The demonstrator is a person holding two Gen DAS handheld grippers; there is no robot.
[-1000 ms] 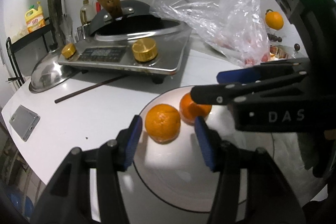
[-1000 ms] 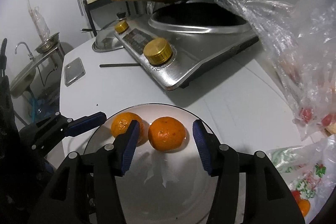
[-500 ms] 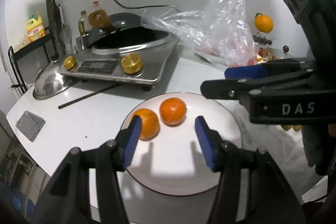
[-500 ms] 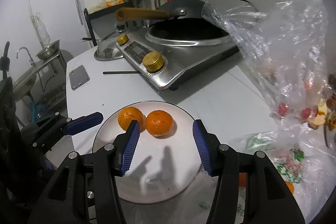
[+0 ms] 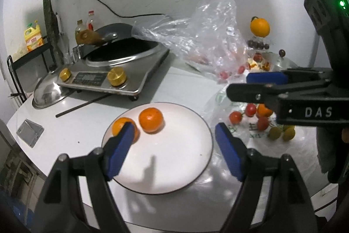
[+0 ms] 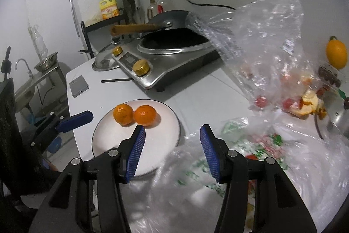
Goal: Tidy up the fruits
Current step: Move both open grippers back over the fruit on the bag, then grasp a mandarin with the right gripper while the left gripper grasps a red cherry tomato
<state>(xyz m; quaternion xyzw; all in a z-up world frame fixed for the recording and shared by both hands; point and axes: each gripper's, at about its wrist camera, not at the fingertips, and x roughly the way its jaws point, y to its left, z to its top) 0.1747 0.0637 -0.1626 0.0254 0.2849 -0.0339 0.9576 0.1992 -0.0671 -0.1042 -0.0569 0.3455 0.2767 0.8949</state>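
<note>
Two round orange mandarins (image 5: 151, 119) sit touching each other on the white round ceramic plate (image 5: 174, 167) — both toward its far left rim, beyond my fingertips, with nothing between either pair of jaws. My left gripper (image 5: 174, 150) has just been opening and stands wide and empty above the plate; its left pad hides part of the nearer mandarin. My right gripper (image 6: 172, 152) is parted too, empty, hanging over the plate's right edge and a crinkled clear plastic bag (image 6: 250, 167) — small red and yellow fruits (image 5: 257, 119) lie on it.
</note>
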